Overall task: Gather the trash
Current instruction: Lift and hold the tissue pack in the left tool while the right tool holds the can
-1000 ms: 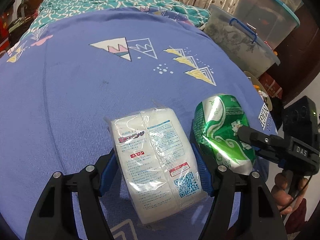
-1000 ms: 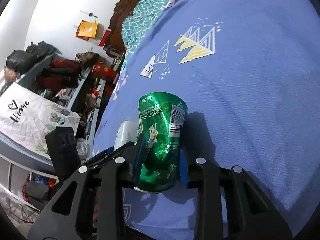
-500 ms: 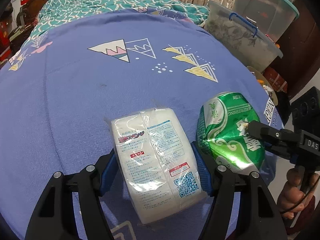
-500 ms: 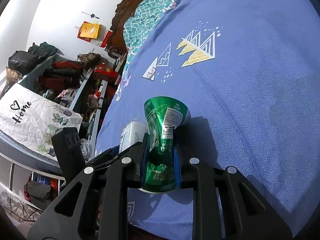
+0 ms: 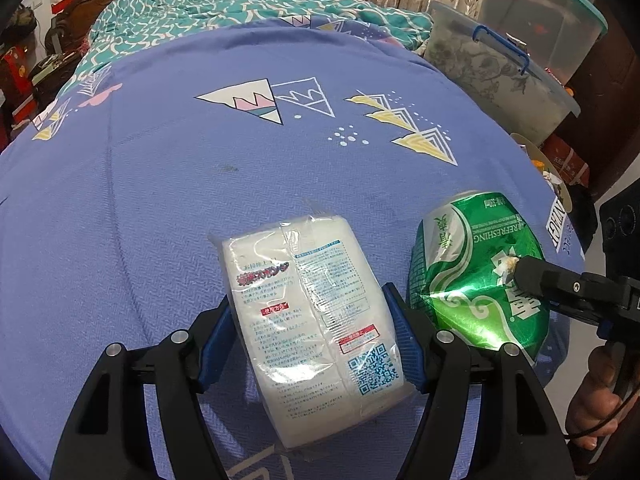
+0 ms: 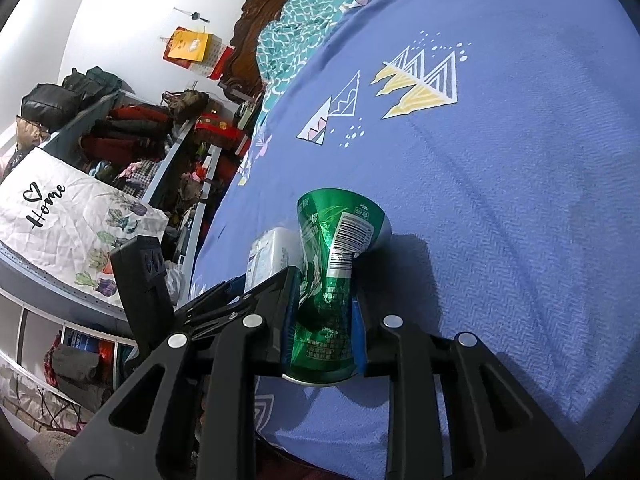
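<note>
A white plastic-wrapped packet (image 5: 304, 280) with printed text lies on the blue bed sheet (image 5: 180, 200). My left gripper (image 5: 310, 308) is shut on it, blue pads pressing both long sides. Just right of it a crushed green drink can (image 5: 472, 264) stands on the sheet. In the right wrist view, my right gripper (image 6: 326, 296) pinches the can (image 6: 340, 224) at its dented waist. Its jaws are opening slightly, the pads still on the metal. The packet (image 6: 268, 256) shows behind the can, to its left. A person's hand (image 5: 600, 392) holds the right gripper.
Clear lidded storage boxes (image 5: 500, 72) stand beyond the bed's right edge. A teal quilt (image 5: 224, 4) lies at the head end. Cluttered shelves (image 6: 140, 132) and a white "Home" cloth (image 6: 60, 216) sit past the bed's other side.
The right jaws squeezed in and the can buckled at its middle. In the left wrist view the can shifted a little right. The left gripper kept its hold on the packet.
</note>
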`<state>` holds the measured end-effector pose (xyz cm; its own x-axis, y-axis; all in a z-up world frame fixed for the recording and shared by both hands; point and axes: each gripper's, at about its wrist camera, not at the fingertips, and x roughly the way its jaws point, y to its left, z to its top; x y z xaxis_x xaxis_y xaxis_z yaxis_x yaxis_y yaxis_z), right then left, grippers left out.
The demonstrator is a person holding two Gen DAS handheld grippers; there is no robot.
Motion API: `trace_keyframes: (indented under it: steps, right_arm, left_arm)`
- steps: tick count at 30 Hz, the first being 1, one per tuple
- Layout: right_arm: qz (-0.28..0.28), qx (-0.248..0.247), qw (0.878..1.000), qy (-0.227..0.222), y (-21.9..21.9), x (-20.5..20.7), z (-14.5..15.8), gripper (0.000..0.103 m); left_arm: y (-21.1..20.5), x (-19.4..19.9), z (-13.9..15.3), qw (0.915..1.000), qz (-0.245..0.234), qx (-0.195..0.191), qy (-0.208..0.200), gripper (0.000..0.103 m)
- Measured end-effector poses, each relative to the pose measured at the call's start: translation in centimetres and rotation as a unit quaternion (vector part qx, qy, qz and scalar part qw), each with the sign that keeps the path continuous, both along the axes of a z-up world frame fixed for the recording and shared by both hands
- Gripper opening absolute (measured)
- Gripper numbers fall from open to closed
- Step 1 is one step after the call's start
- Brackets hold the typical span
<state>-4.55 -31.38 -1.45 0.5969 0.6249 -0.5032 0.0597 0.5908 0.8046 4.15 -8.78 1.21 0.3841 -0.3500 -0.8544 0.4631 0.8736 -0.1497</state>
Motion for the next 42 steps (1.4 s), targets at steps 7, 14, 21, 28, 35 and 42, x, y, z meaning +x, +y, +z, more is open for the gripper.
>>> trace_keyframes:
  steps: [7, 14, 21, 28, 35, 42]
  right_arm:
    - [0.001, 0.0, 1.0, 0.004, 0.1, 0.0, -0.2, 0.03]
    - [-0.002, 0.001, 1.0, 0.008, 0.1, 0.0, -0.5, 0.036]
    - [0.002, 0.001, 1.0, 0.013, 0.4, 0.1, -0.8, 0.046]
    - [0.001, 0.001, 1.0, 0.018, 0.7, 0.1, -1.3, 0.052]
    - [0.001, 0.004, 1.0, 0.022, 0.7, 0.2, -1.7, 0.055]
    - [-0.001, 0.005, 1.0, 0.024, 0.4, 0.2, -1.9, 0.056]
  left_arm:
    - [-0.2, -0.3, 0.1, 1.0, 0.001, 0.004, -0.005, 0.066]
    - [-0.3, -0.5, 0.0, 0.9999, 0.001, 0.007, -0.009, 0.068]
    - [-0.3, -0.5, 0.0, 0.9999, 0.002, 0.01, -0.012, 0.069]
    - [-0.3, -0.6, -0.1, 0.9998, 0.0, 0.012, -0.016, 0.071]
    - [-0.3, -0.6, -0.2, 0.9998, -0.001, 0.013, -0.018, 0.072]
    - [-0.4, -0.6, -0.2, 0.9997, -0.001, 0.014, -0.018, 0.074]
